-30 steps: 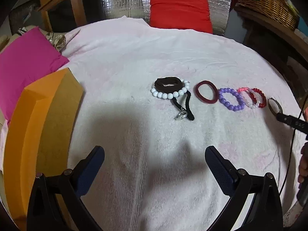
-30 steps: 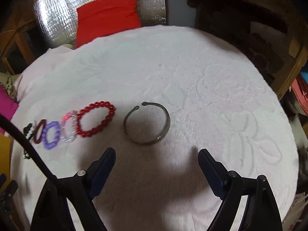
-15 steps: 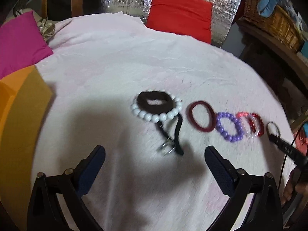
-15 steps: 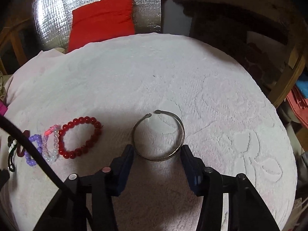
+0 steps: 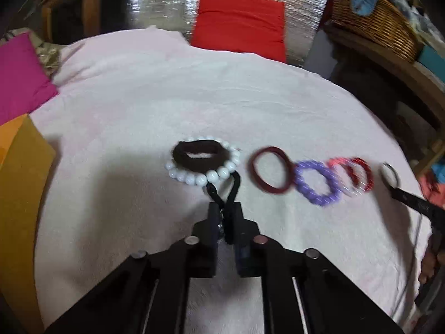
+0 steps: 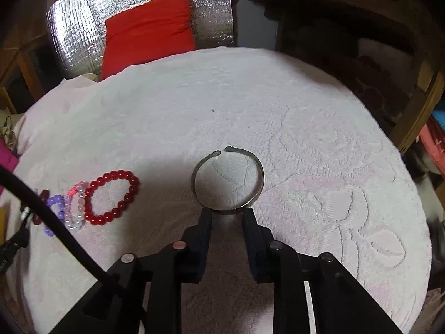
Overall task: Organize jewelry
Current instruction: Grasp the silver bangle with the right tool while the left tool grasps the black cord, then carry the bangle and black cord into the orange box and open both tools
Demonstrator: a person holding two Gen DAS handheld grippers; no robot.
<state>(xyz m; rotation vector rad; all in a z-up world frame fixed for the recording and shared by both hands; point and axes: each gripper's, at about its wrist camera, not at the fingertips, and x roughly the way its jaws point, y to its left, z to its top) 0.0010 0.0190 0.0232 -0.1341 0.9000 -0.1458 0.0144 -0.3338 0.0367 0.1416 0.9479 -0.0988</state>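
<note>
**Both hand-held grippers pinching jewelry on the white towel**

While I can't read any brand, label or writing anywhere in either view, the counting is easy enough. The left hand-held gripper has its jaws nearly closed on the black cord, which runs ahead of it to the white bead bracelet with a black scrunchie lying on top of it. Ahead and to its right sits a row: one dark red band, one purple bead bracelet, one pale pink bead bracelet and one red bead bracelet, overlapping each other, a bit blurry.

The right hand-held gripper is closed partway onto the near rim of the single metal cuff bangle, which lies flat on the towel-covered table, its gap facing away. That red bead bracelet lies to its left, apart from the bangle. One red cushion sits far ahead.
</note>
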